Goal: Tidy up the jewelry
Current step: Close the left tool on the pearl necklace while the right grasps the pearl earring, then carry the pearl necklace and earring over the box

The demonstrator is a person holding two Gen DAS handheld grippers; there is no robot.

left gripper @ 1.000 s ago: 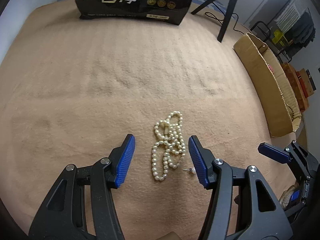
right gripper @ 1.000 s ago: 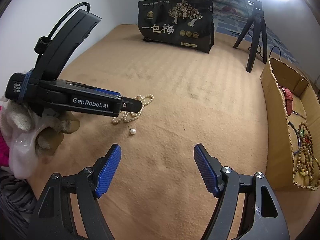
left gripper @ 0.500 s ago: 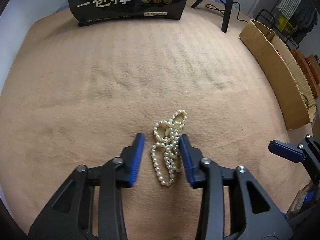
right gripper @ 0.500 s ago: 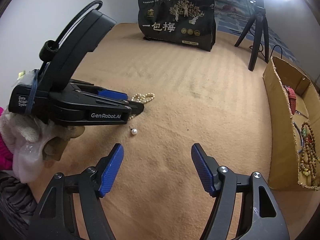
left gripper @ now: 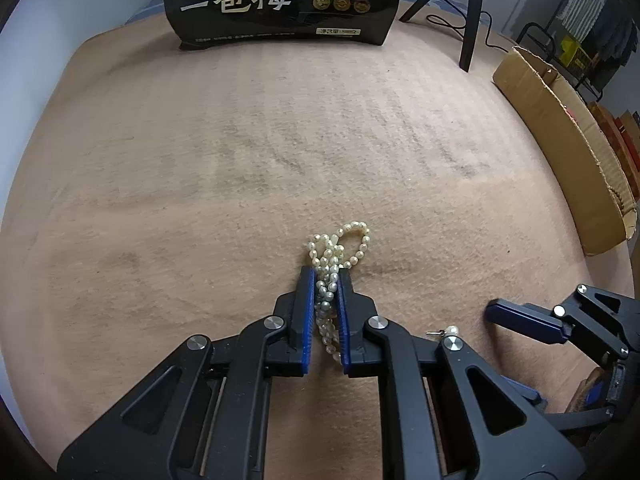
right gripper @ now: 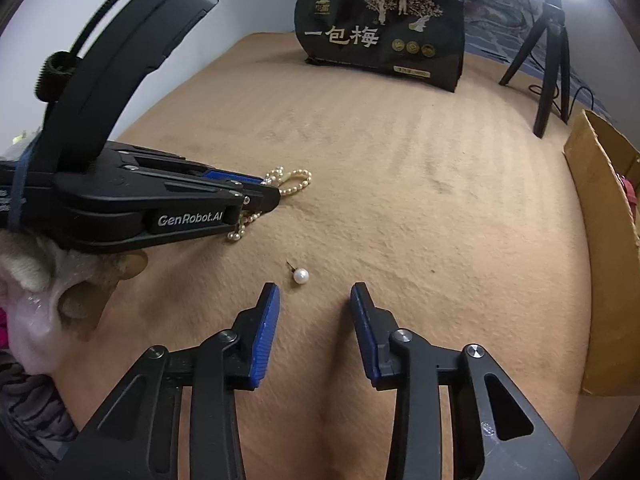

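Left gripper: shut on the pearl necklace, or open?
Shut on it: the left gripper has its jaws pressed against the bunched pearl necklace, one loop poking out ahead.

The pearl necklace (left gripper: 336,264) lies on the bed (left gripper: 280,160), near the front. The left gripper (left gripper: 325,280) sits around its middle, so loops stick out past the tips. The pearl earring (right gripper: 300,275) lies to the right of the necklace, just ahead of the right gripper (right gripper: 315,296). The bag (right gripper: 380,52) stands at the far end. The tripod (right gripper: 550,68) stands right of the bag. The cardboard box (left gripper: 560,148) lies along the right side.
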